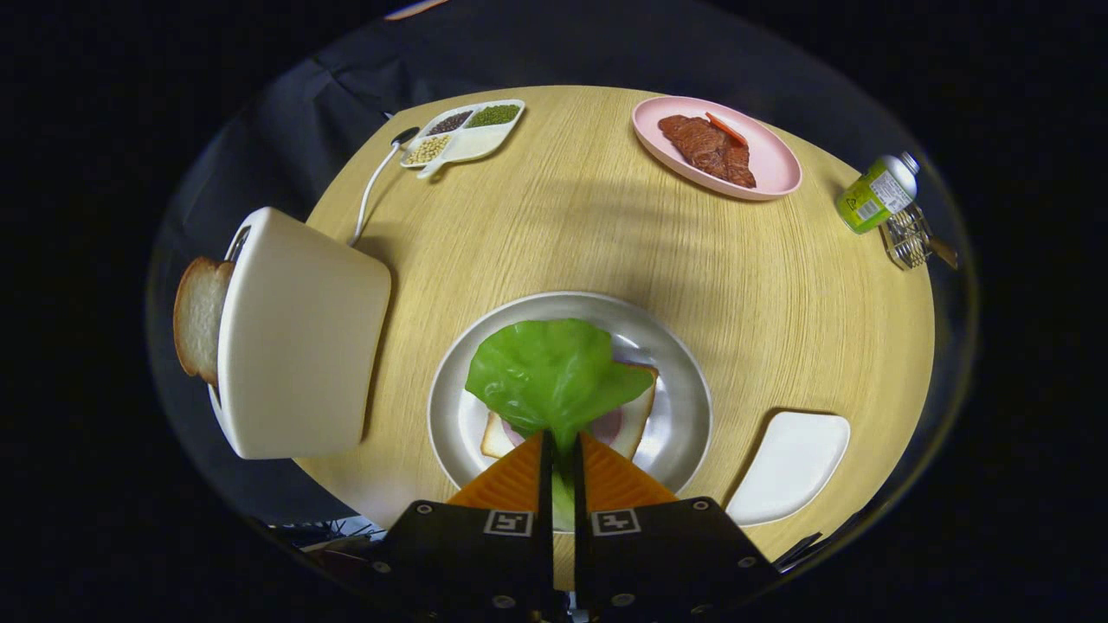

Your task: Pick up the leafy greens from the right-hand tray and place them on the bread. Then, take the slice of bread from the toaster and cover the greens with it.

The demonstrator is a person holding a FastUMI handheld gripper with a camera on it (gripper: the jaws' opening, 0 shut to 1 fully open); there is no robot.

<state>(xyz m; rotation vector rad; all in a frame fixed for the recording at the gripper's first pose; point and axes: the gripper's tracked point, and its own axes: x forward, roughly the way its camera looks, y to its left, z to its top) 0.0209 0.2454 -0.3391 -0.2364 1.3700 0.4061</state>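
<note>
Claw (563,446) pinches leaf (550,372), blade pointing ahead.

Round wooden table (606,242), toaster (299,337), three plates, divided dish (463,131), bottle (876,194)

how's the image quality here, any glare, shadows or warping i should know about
Gripper view: fisheye warping bows the round table and stretches the toaster; soft glare on the silver plate rim; a broad faint shadow crosses the wood beyond the plate; focus is sharp on the leafy greens, which the gripper is shut on, with the bread beneath.
</note>
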